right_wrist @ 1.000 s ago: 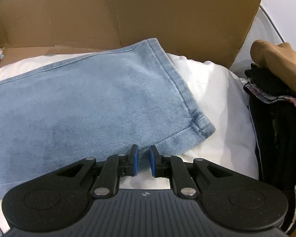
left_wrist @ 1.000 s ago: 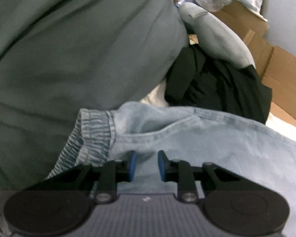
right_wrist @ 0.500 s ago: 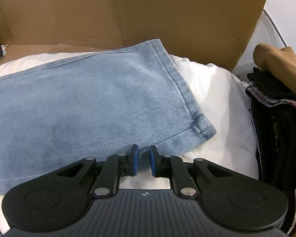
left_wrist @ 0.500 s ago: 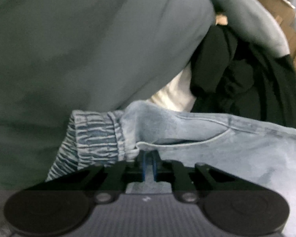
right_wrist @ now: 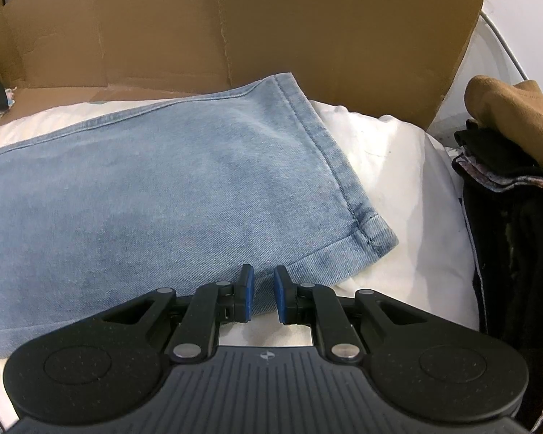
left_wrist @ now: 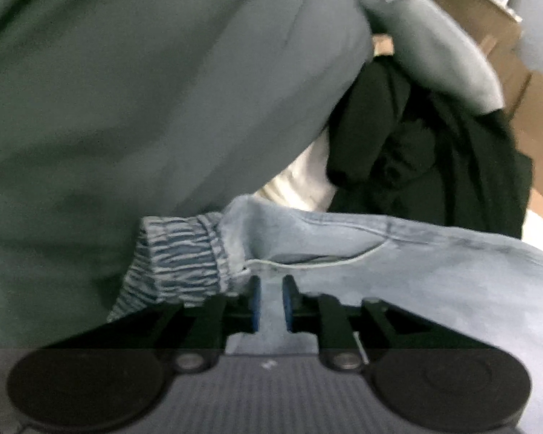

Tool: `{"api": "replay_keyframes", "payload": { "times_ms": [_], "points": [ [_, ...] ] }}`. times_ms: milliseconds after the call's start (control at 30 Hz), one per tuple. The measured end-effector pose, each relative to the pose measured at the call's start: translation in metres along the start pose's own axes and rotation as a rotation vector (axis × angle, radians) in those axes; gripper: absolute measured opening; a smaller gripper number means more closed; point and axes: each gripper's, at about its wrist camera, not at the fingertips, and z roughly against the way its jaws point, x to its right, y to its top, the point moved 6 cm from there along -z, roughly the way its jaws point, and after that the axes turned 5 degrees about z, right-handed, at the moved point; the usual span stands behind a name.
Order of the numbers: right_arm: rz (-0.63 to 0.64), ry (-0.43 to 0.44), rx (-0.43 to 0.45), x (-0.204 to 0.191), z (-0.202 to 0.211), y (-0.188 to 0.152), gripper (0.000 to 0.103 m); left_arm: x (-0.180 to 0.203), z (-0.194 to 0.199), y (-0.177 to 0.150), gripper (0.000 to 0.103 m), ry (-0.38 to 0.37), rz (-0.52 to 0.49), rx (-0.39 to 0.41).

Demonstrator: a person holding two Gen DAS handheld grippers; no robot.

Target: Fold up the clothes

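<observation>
Light blue jeans (right_wrist: 170, 181) lie flat on a white sheet (right_wrist: 398, 188). The right wrist view shows the leg end with its hem. My right gripper (right_wrist: 263, 298) straddles the near edge of the leg close to the hem corner, its blue pads a narrow gap apart with denim between them. The left wrist view shows the waist end of the jeans (left_wrist: 398, 264), with the elastic waistband (left_wrist: 177, 253) and a pocket opening. My left gripper (left_wrist: 270, 302) sits at the waist edge by the pocket, pads a narrow gap apart with denim between them.
A large grey-green garment (left_wrist: 144, 90) fills the left of the left wrist view. A black garment (left_wrist: 427, 152) and a pale grey one (left_wrist: 434, 47) lie behind the waist. Cardboard walls (right_wrist: 235, 29) stand behind the jeans. Folded dark and tan clothes (right_wrist: 514, 181) are stacked at right.
My left gripper closed tightly on the waist edge half a second ago and its pads now stand slightly apart again. The right gripper edged forward over the hem edge; its gap is unchanged.
</observation>
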Motion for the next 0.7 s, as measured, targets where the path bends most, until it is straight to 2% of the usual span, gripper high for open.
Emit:
{"api": "replay_keyframes", "payload": {
  "times_ms": [100, 167, 267, 500, 700],
  "points": [
    [0.002, 0.002, 0.000, 0.000, 0.000, 0.000, 0.018, -0.005, 0.006, 0.000, 0.014, 0.003, -0.008, 0.000],
    [0.002, 0.004, 0.000, 0.000, 0.000, 0.000, 0.018, -0.010, 0.002, -0.001, 0.014, 0.031, -0.018, -0.011],
    [0.003, 0.006, 0.002, 0.001, 0.001, 0.000, 0.018, -0.025, -0.009, 0.004, 0.013, 0.056, 0.031, -0.022],
    [0.018, -0.001, 0.001, -0.001, -0.001, 0.001, 0.018, -0.033, -0.038, 0.004, 0.012, 0.117, 0.025, -0.039],
    [0.022, -0.007, 0.004, -0.003, -0.001, 0.000, 0.018, -0.031, -0.059, 0.003, 0.011, 0.178, -0.050, -0.054]
  ]
}}
